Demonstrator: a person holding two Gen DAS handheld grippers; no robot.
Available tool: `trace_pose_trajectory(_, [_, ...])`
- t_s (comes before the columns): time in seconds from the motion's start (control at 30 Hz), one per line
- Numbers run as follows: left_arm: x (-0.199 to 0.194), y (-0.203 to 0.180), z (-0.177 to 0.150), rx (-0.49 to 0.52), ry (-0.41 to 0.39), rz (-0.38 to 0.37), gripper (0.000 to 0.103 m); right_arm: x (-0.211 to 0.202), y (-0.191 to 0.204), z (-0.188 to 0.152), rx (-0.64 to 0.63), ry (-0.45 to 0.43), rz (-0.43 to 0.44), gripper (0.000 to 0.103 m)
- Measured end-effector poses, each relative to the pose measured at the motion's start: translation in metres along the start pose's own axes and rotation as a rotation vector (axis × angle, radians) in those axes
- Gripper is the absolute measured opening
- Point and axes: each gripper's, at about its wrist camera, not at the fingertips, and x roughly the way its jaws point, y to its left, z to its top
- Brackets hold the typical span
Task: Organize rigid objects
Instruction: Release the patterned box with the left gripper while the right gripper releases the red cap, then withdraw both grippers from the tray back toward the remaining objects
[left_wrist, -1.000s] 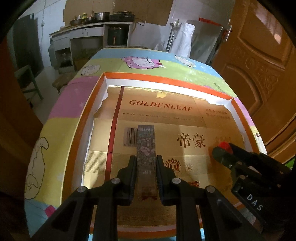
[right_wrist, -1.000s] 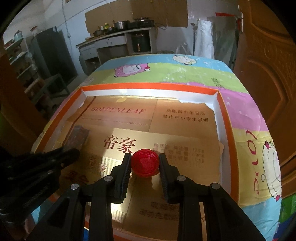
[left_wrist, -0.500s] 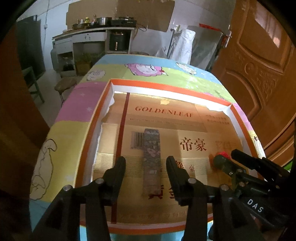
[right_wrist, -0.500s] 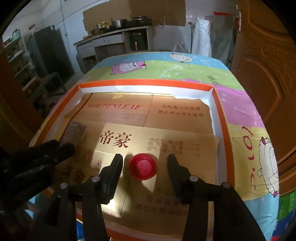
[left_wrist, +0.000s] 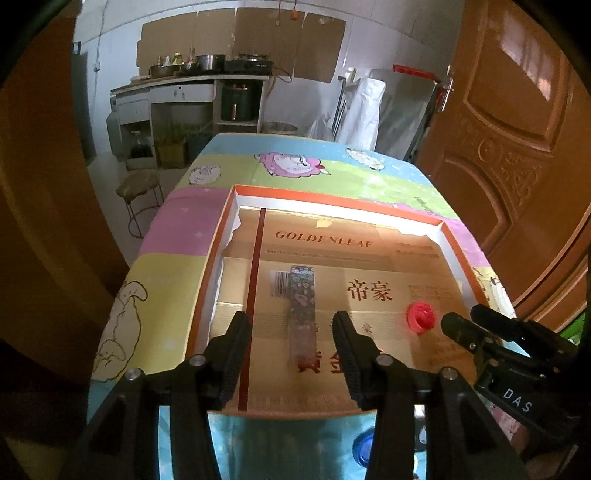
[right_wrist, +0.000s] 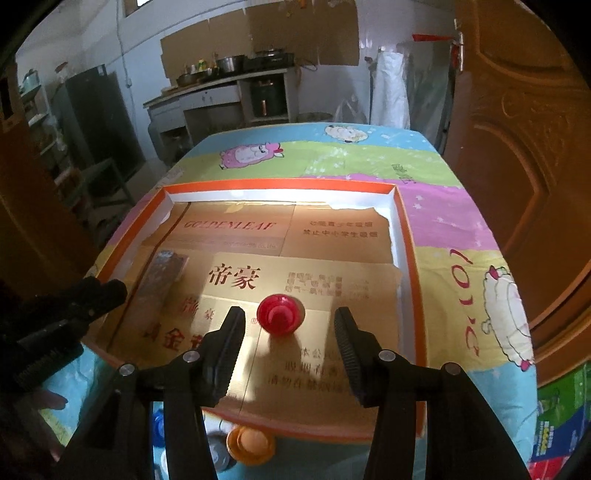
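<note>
- The left tongs (left_wrist: 291, 354) are wide open. Their jaws have just been opening, and nothing is pinched between them now.
- A second ago they squeezed the long flat box with a dark flowery pattern (left_wrist: 303, 314). Now it lies loose on the cardboard, just past the tips.
- The right tongs (right_wrist: 290, 345) are wide open too (they opened a little sooner). They let go of the small round red plastic cap (right_wrist: 280, 314).
- The red cap now sits on the cardboard between the two black tips, but not touching them.
- Both tongs have pulled back toward the near edge and a bit up.
- I think this means both things are put down, so this part of the tidy-up looks done.
- Both things lie in the big shallow tray with an orange rim and white walls (left_wrist: 325, 195). The flowery box is on the left, the red cap on the right, well apart.
- The gold cardboard sheet (right_wrist: 332, 229) lining the tray says "GOLDENLEAF" at the far side, and has big red Chinese letters in the middle.
- A barcode shows by the far end of the flowery box.
- The right tongs carry the letters "DAS" in the left view.
- An orange cap (right_wrist: 251, 443) and a blue one (left_wrist: 364, 446) wait on the bright sheep tablecloth (right_wrist: 369, 155), near the tray's near edge. Maybe they are next.
</note>
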Motion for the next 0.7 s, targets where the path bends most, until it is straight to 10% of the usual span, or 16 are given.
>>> trace_pose_trajectory(0.7, [-0.065, -0.011, -0.022, 0.016, -0.073, 0.038, 0.046, -0.066, 0.011, -0.027, -0.017, -0.064, -0.024, 0.052])
